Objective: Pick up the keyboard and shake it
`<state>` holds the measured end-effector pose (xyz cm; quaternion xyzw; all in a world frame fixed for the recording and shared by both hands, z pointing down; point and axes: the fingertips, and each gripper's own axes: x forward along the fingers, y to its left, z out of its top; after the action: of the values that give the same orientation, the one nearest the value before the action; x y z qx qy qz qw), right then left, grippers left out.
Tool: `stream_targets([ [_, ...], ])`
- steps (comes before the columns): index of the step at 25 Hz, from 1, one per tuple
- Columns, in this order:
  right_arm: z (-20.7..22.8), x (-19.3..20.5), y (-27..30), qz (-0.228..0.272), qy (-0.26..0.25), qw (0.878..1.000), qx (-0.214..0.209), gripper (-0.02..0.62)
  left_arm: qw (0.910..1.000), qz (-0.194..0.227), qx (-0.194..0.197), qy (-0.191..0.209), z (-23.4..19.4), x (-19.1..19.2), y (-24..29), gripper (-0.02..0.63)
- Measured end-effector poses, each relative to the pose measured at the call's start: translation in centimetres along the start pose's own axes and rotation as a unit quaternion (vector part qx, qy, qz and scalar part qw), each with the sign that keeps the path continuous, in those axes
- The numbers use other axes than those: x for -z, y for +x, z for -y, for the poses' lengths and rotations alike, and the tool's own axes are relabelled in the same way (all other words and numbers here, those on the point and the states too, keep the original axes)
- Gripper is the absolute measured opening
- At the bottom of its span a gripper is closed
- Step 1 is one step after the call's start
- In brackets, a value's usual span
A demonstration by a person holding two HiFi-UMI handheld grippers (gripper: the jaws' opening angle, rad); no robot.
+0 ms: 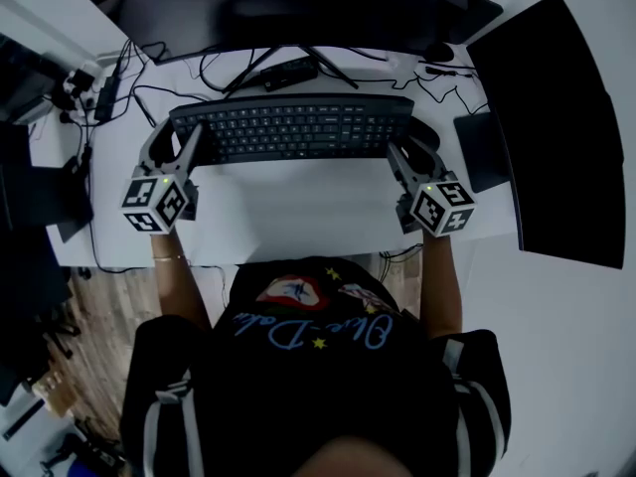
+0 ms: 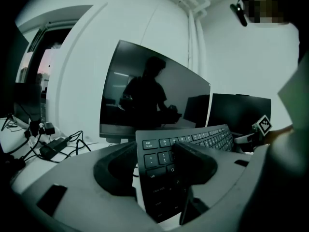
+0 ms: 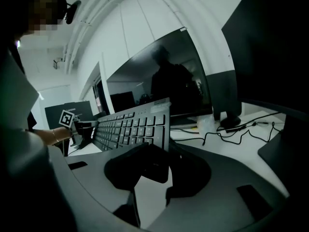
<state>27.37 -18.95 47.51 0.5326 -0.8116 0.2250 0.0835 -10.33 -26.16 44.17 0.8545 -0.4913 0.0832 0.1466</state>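
Two grippers clamp one keyboard: the left gripper (image 1: 179, 147) pinches its left end, with one jaw over the keys and the other against the underside. The right gripper (image 1: 415, 157) has the right end squeezed between its jaws. Both forearms reach forward from either side of the person's body, the grippers tipped slightly downward and angled inward. The keyboard (image 1: 293, 127) is black, long and slim, with pale lettering on its keys. It is held off the white desk (image 1: 298, 217), stretched between the two grippers. Behind it stands a dark monitor (image 1: 298, 8), and another dark screen (image 1: 556, 137) is at the right. Cables (image 1: 149, 92) trail at the left, and wooden floor (image 1: 94, 316) shows beyond the desk edge.
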Motion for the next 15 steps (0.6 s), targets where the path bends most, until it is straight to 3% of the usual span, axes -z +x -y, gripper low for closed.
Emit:
stream_targets([
  [15,-2.9,-6.6,-3.0,0.087,-0.123,0.988,0.019,0.12,0.9968,0.079,0.002,0.012,0.8,-5.9,-2.7,0.23],
])
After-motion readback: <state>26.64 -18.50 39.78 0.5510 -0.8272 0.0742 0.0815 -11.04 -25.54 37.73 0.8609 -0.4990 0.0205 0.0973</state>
